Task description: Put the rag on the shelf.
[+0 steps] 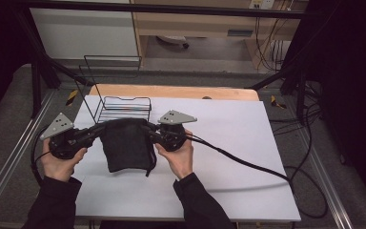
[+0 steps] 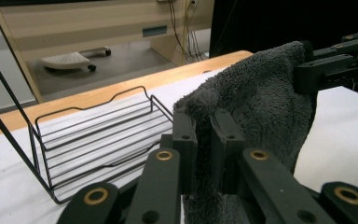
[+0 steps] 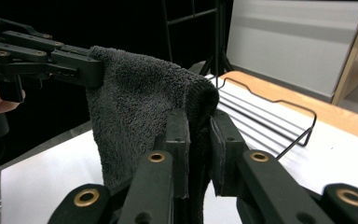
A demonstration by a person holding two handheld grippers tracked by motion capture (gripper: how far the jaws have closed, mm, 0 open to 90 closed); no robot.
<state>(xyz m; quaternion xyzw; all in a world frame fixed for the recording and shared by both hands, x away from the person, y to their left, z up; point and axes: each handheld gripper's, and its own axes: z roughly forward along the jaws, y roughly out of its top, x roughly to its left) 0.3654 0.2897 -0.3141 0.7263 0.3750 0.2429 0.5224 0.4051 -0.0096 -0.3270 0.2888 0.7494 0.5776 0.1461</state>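
A soft, light dark-grey towel [image 1: 125, 143] hangs limp above the counter [image 1: 228, 143], its top corners clamped by the left gripper [image 1: 96, 130] and right gripper [image 1: 148, 130], near a wire rack [image 1: 124, 109].

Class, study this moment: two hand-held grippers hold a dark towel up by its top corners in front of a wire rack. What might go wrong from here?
1. The left gripper and right gripper each pinch only a corner of the towel; a corner might slip free.
2. The wire rack stands just behind; the hanging cloth may snag its rim.
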